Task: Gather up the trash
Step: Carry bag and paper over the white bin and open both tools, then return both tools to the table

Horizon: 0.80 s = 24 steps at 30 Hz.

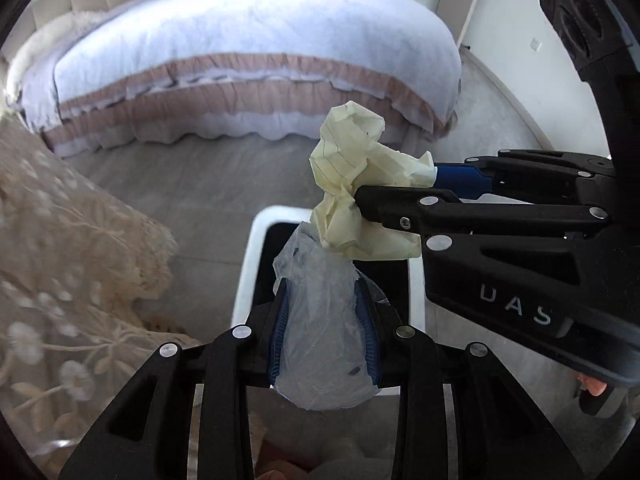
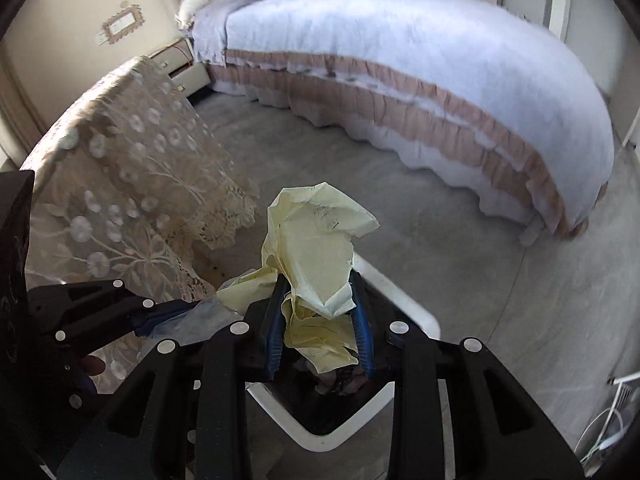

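bed (image 1: 248,40) with ruffled skirt and lace-draped desk (image 1: 60,260) flank white-rimmed bin (image 1: 246,272) on grey floor. left gripper (image 1: 324,320) clamps clear plastic bag (image 1: 320,344), its length running forward along the fingers; right gripper (image 2: 318,316) pinches crumpled yellow paper (image 2: 316,240) upright, both above the bin.

Crumpled matt yellow paper (image 2: 320,240), thin translucent plastic wrapper (image 1: 324,332), glossy white plastic bin (image 1: 250,264), lace cloth (image 2: 132,184).
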Each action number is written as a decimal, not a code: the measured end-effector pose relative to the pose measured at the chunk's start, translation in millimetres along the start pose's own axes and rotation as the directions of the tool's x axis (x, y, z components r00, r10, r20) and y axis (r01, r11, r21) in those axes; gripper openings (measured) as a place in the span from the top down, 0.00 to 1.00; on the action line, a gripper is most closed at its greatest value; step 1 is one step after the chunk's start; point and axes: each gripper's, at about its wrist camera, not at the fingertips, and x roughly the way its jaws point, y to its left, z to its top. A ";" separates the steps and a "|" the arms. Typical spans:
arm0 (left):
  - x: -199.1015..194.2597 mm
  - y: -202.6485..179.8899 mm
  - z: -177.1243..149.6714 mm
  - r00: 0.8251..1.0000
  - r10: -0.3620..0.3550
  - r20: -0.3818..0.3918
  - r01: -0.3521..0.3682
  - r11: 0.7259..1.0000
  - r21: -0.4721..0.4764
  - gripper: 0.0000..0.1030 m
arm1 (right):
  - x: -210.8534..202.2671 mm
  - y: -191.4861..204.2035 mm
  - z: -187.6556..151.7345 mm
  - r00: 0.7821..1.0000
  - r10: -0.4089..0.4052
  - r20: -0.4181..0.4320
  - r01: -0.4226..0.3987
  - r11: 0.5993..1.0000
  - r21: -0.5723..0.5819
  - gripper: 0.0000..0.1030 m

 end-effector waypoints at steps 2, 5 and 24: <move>13.0 2.3 0.4 0.999 -0.022 -0.037 0.022 1.000 -0.002 0.68 | 14.2 -4.8 -0.3 0.999 0.001 -0.043 0.000 1.000 0.018 0.67; 31.9 2.7 -0.7 0.994 -0.058 -0.092 0.058 0.998 0.000 0.06 | 36.7 -5.7 -4.1 0.991 0.000 -0.135 0.000 1.000 0.001 0.12; 45.8 -1.3 11.0 0.996 -0.056 -0.063 0.056 0.998 0.001 0.04 | 53.5 -14.3 -8.9 0.982 -0.053 -0.180 0.064 0.996 0.057 0.04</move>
